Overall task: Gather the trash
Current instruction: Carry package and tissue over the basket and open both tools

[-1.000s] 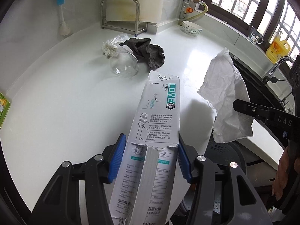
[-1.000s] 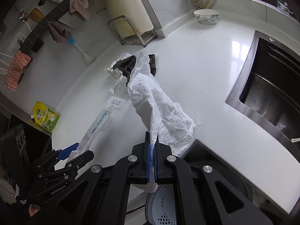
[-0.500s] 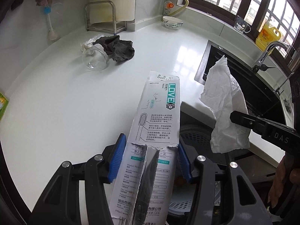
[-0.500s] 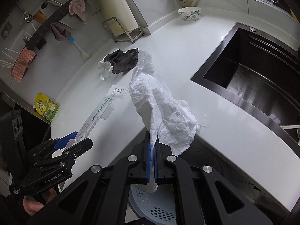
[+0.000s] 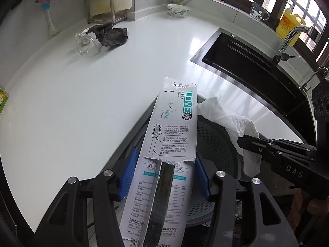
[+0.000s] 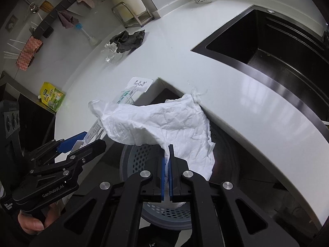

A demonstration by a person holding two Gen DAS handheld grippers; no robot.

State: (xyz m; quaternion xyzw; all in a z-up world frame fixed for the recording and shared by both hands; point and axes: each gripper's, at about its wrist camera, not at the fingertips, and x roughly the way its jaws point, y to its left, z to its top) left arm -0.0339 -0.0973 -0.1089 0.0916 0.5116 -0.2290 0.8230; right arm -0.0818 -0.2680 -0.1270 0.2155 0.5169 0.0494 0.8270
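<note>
White countertop (image 5: 61, 107), glossy, curving round a corner ahead of both tongs. Black sink (image 5: 250, 65) sunk into it, ahead and right of the left tongs. Far ahead, left of the left tongs' line: clear glass jar (image 5: 87, 45) on its side, touching a crumpled dark grey cloth (image 5: 112, 36). Beyond these, metal rack (image 5: 102, 8) by the wall; patterned bowl (image 5: 177, 10) at the far corner. Yellow-green pouch (image 6: 52, 95) at the counter's left edge.
</note>
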